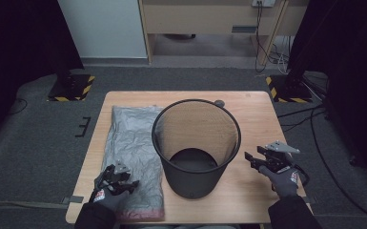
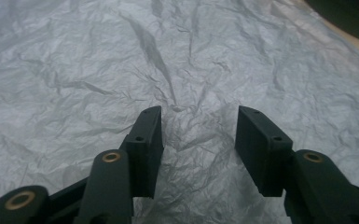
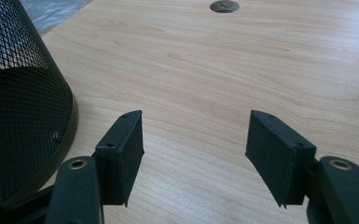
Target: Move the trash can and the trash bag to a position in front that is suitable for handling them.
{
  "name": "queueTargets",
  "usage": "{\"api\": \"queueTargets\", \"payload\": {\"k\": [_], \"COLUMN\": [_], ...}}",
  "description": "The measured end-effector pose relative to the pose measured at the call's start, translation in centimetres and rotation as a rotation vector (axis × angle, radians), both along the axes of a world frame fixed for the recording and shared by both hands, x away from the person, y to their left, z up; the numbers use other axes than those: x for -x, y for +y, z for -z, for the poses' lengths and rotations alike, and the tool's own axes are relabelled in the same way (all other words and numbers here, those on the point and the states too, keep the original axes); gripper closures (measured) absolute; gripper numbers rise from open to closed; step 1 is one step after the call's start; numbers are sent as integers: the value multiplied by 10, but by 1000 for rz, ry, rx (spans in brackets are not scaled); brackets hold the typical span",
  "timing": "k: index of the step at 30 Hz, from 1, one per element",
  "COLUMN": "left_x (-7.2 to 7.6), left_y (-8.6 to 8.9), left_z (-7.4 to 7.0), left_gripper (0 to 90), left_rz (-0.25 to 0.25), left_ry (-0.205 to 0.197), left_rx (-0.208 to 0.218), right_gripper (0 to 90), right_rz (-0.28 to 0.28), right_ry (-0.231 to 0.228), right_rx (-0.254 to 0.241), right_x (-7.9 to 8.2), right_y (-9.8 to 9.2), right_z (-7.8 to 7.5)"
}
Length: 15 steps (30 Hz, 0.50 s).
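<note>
A black mesh waste bin (image 1: 196,143) stands upright in the middle of the wooden table (image 1: 252,119). A flat, crinkled grey plastic bag (image 1: 133,143) lies to its left. My left gripper (image 1: 116,177) hovers low over the bag's near end, jaws open, and the left gripper view looks straight onto the grey bag (image 2: 121,70) between the empty fingers (image 2: 145,149). My right gripper (image 1: 253,160) is open just right of the bin, above bare wood. The right gripper view has the bin's mesh wall (image 3: 14,93) at its left and nothing between the fingertips (image 3: 123,154).
A small round metal cap (image 3: 224,6) sits in the tabletop behind the bin. Black stands with yellow-striped bases (image 1: 71,86) rise on the carpet at both far corners. Cables (image 1: 314,124) trail along the floor to the right.
</note>
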<state>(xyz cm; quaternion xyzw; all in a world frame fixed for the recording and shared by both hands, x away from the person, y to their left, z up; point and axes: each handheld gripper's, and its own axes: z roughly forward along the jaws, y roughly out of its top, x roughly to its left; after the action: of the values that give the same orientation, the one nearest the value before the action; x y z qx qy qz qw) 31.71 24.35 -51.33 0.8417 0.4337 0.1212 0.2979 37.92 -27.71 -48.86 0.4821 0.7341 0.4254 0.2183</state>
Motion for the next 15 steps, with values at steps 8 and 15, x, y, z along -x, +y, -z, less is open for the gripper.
{"api": "queueTargets", "payload": {"k": [8,15], "left_x": [-5,-38], "left_y": [17,59], "left_z": [-27,-50], "left_gripper": [434,381], "left_rz": [-109,-323], "left_ry": [-139,-303], "left_rx": [148,197], "right_gripper": [347,339], "right_rz": [13,9], "right_ry": [-4,14], "right_rx": [-2,5], "right_x": [0,-4], "right_y": [-1,0], "right_z": [0,3]}}
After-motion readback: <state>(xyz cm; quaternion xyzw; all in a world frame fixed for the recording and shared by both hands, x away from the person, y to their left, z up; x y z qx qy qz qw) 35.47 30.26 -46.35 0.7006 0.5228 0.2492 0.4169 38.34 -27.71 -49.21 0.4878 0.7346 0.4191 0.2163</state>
